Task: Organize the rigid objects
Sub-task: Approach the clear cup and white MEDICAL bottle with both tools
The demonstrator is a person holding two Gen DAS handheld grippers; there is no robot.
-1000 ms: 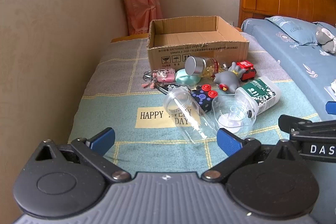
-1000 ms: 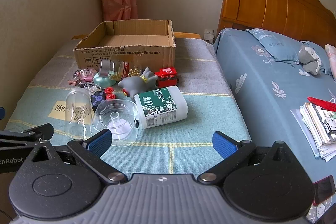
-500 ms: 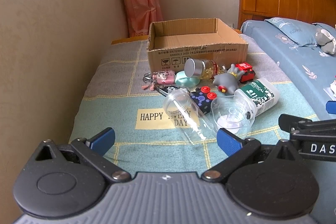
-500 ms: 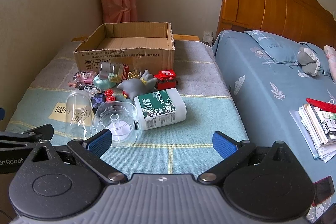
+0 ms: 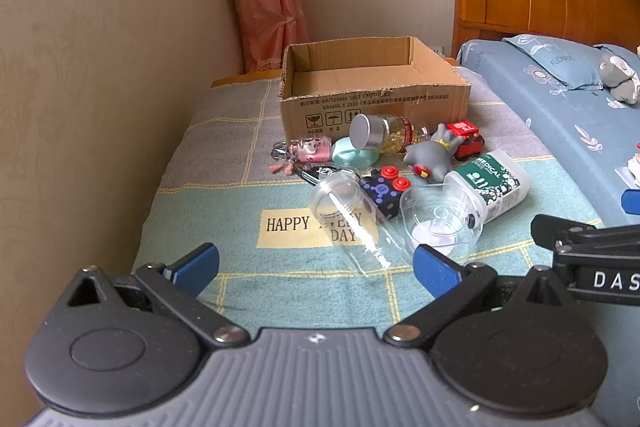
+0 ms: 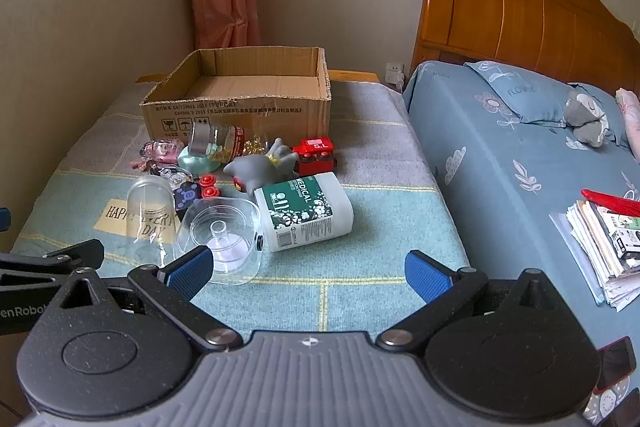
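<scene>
Over the blanket (image 5: 240, 291) we hold both grippers, left gripper (image 5: 316, 263) and right gripper (image 6: 306, 269), spread wide and empty; nothing has moved since a second ago, so the cardboard box (image 5: 372, 95) stays unfilled and sorting hasn't begun.

You can read "HAPPY EVERY DAY" on the yellow patch (image 5: 308, 233) of the blanket, partly behind a clear jar. The white bottle (image 6: 306, 213) says "MEDICAL". The red toy train (image 6: 315, 155) shows "S.L". "DAS" stands on the right gripper's arm (image 5: 600, 279). The cardboard box (image 5: 372, 107) carries small print, too fine to read.
</scene>
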